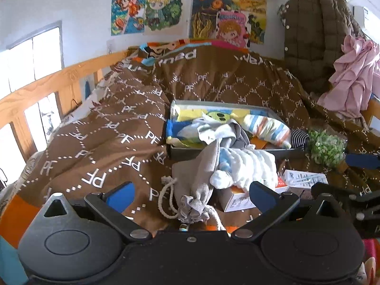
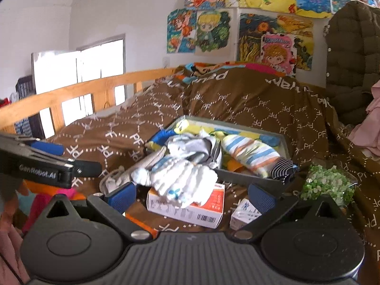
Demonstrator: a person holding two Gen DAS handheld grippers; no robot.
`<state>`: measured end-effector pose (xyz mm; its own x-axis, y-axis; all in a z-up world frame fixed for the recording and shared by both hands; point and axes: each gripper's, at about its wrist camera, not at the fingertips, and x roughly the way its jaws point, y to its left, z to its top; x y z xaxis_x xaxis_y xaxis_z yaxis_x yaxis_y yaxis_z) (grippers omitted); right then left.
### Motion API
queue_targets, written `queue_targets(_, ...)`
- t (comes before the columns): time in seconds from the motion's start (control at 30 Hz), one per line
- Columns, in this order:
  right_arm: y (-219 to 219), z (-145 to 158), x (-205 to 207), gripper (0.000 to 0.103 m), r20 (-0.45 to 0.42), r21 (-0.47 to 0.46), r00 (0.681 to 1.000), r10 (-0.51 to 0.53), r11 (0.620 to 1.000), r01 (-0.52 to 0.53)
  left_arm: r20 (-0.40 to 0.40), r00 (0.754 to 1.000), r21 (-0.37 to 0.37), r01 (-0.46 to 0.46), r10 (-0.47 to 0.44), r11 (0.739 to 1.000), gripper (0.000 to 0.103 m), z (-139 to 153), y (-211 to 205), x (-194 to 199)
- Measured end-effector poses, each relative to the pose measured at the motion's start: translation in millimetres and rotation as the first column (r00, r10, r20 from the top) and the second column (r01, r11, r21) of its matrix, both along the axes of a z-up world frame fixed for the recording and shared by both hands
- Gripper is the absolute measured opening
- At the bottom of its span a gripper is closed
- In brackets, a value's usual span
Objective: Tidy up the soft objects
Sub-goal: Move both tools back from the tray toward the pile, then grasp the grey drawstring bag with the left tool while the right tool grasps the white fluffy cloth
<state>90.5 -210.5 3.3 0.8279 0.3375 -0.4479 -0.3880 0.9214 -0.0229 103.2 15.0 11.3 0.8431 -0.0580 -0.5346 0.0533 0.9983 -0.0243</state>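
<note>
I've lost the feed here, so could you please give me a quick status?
Left gripper open, right gripper open, both empty. White cloth draped on orange-white box, outside grey tray.

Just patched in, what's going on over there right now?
Someone is sorting soft things on a bed with two handheld grippers. Both the left gripper and the right gripper are open and hold nothing. The grey box already holds socks and cloths. A grey drawstring bag and a white cloth lie in front of it, not yet put away.
</note>
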Motion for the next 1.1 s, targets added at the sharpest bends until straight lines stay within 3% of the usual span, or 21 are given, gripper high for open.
queue_targets(0.27,6.3,-13.6,18.0,0.103,-0.041,-0.025,0.999,-0.017,1.000,0.016,-0.054,0.994,0.068,0.095,-0.092,0.993,0.102,-12.5,-4.3,23.4)
queue_targets(0.57,11.5,-26.7,37.1,0.103,-0.038,-0.034,0.999,-0.034,0.999,0.032,-0.118,0.963,0.090,0.253,-0.242,0.963,0.102,-24.6,6.5,59.1)
queue_targets(0.77,19.3,-36.0,51.9,0.103,-0.039,-0.069,0.999,-0.026,0.997,0.023,-0.147,0.952,0.079,0.281,-0.268,0.956,0.102,-35.9,11.3,72.4)
queue_targets(1.1,36.4,-49.4,78.1,0.103,0.010,-0.090,0.999,0.034,0.995,-0.033,-0.158,0.931,0.097,0.347,-0.330,0.933,0.086,-44.8,11.5,85.5)
